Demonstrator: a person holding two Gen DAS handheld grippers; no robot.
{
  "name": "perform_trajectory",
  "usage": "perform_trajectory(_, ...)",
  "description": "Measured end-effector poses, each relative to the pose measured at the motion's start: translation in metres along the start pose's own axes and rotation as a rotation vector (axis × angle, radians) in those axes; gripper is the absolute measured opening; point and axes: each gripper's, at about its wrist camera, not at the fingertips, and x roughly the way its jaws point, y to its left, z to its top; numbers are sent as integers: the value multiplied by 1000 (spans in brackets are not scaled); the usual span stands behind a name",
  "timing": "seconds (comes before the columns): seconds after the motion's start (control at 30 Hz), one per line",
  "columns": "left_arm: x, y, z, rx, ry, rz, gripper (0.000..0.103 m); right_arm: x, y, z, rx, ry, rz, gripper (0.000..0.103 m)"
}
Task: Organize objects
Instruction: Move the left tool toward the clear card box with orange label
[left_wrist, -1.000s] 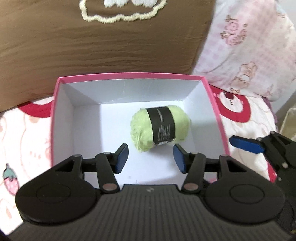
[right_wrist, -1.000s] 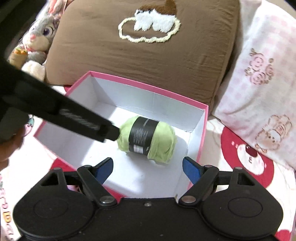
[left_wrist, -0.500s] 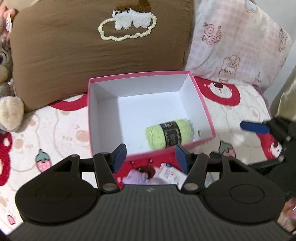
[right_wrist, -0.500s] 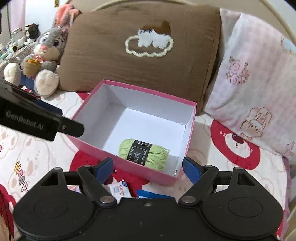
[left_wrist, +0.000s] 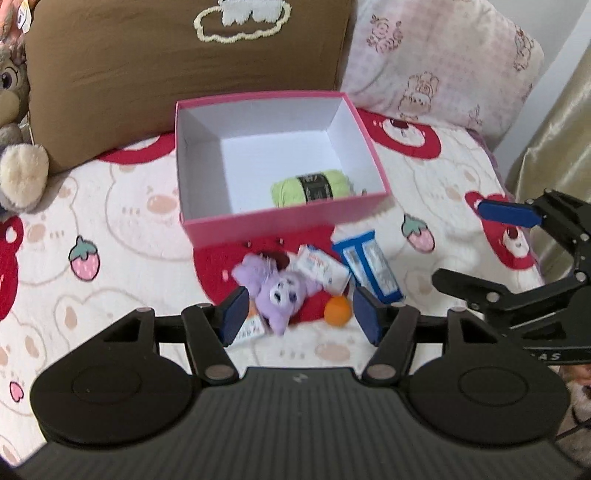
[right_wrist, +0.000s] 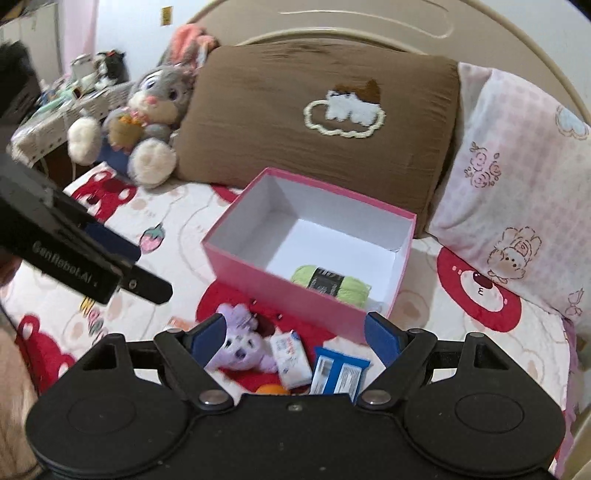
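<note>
A pink box sits open on the bed with a green yarn ball inside. In front of it lie a purple plush toy, a white packet, a blue-and-white packet and an orange ball. My left gripper is open and empty above the purple toy. My right gripper is open and empty over the same pile.
A brown pillow and a pink pillow stand behind the box. A grey rabbit plush sits at the far left. The right gripper's finger shows at right in the left wrist view.
Both grippers have pulled back and up from the box. The yarn ball stays in the box, and the pile of small items in front has come into view.
</note>
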Motion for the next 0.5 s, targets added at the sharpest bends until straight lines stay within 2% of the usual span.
perform_trajectory(0.13,1,3,-25,14,23,0,63,-9,18,-22,-65,4,55,85)
perform_trajectory(0.5,28,28,-80,-41,125,-35,63,-1,69,-68,-168,58,106,85)
